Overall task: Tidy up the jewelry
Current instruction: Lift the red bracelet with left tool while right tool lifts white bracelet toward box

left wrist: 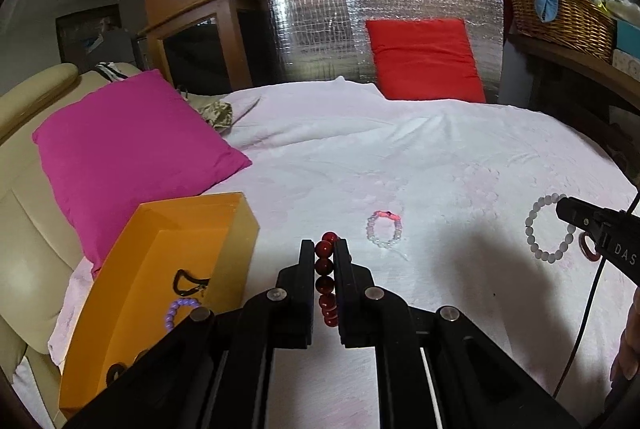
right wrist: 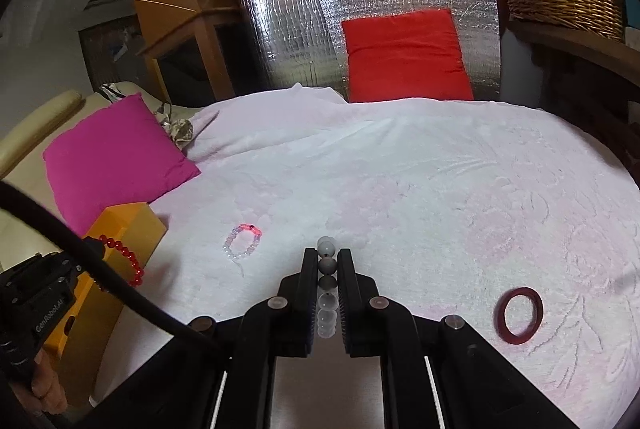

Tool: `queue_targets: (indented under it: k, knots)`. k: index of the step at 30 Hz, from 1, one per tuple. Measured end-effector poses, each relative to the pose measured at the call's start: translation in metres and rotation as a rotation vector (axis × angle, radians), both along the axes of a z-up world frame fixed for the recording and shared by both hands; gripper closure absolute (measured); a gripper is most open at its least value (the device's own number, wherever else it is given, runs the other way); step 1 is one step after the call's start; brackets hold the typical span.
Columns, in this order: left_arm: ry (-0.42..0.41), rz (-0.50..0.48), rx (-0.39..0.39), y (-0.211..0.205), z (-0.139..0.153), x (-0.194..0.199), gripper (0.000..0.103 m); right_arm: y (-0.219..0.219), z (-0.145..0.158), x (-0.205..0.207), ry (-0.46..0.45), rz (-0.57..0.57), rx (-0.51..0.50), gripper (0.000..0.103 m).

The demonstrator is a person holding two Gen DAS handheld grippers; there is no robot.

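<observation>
Red bead bracelet (left wrist: 325, 283) sits clamped between left gripper (left wrist: 324, 249) fingers (right gripper (right wrist: 327, 257) pinches a white bead bracelet (right wrist: 327, 285)).

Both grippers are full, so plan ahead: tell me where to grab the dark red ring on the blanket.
Take the dark red ring across its band: one jaw inside the hole, one outside. It lies flat on the white blanket, so come straight down from above. The soft cloth should let the jaws sink slightly under the rim.

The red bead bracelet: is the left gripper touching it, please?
Touching: the left wrist view shows the left gripper clamped on the red bead bracelet.
</observation>
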State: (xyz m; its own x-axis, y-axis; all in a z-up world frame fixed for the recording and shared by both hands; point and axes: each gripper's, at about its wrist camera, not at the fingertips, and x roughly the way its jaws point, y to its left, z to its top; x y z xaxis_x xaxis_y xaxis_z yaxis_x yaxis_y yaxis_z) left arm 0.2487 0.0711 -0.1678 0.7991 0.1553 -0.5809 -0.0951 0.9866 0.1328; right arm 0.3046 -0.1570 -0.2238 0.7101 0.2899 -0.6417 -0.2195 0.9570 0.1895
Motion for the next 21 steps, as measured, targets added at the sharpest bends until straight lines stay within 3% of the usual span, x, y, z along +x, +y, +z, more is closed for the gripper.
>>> queue_targets:
  k: [21]
  knots:
    - [-0.043,0.091,0.002,0.012,0.012,-0.020,0.094,0.016,0.009,-0.016,-0.043,0.051,0.042,0.093]
